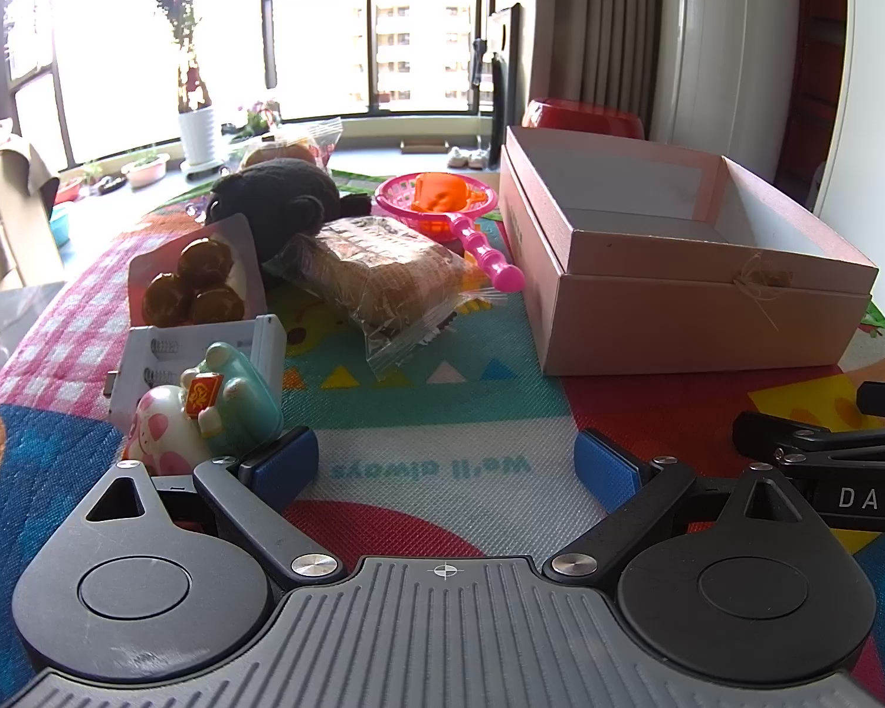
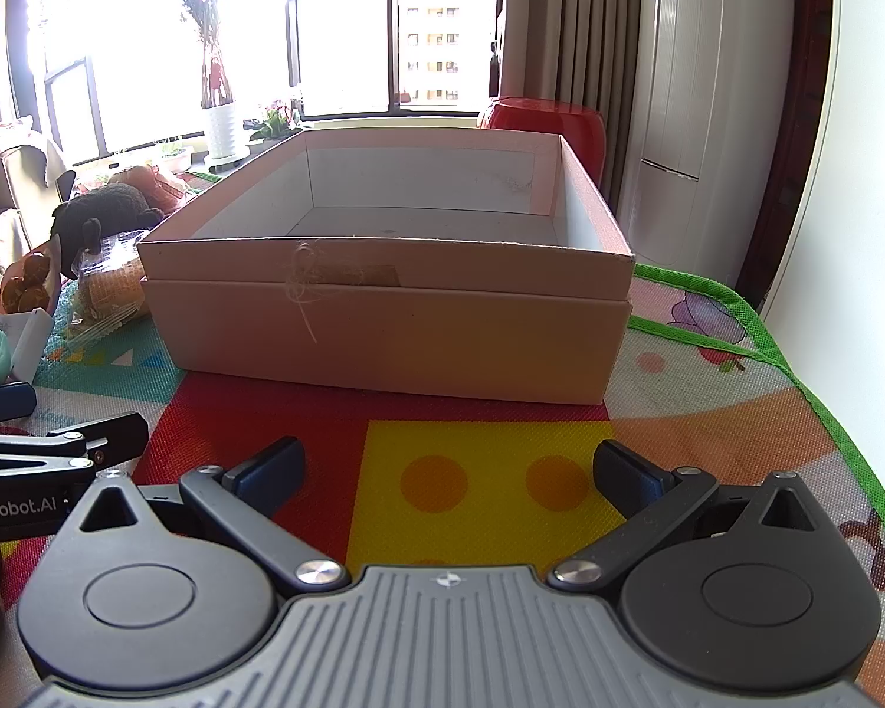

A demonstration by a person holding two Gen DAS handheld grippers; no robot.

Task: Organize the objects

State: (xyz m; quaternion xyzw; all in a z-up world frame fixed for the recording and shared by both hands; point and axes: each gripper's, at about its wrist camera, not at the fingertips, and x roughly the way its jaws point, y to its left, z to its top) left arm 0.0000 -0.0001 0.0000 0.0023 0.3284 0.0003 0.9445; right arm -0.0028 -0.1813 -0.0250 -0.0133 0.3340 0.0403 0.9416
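Both jaws of the left hand-held gripper (image 1: 445, 463) stand wide apart with nothing between them, only the colourful mat (image 1: 442, 413) on the desk beneath. The right hand-held gripper (image 2: 448, 475) is likewise spread apart and empty, hovering over a yellow square of the mat. In the left wrist view, at about ten o'clock just beyond the left pad, two small figurines sit touching — a pink-and-white one (image 1: 162, 430) and a mint-green one (image 1: 239, 395). Behind them lies a white battery holder (image 1: 206, 348), then a pouch printed with brown balls (image 1: 197, 277). Toward twelve o'clock a wrapped bread loaf (image 1: 383, 277) lies tilted, with a black plush toy (image 1: 277, 200) behind it. Farther still a pink toy strainer (image 1: 442, 200) holds an orange piece (image 1: 442, 192). At one to two o'clock stands the open pink box (image 1: 678, 271), nested in its lid, its inside bare — in the right wrist view it sits dead ahead at twelve o'clock. Beyond the desk, a red stool (image 2: 543, 118) and bright windows (image 1: 318, 35).
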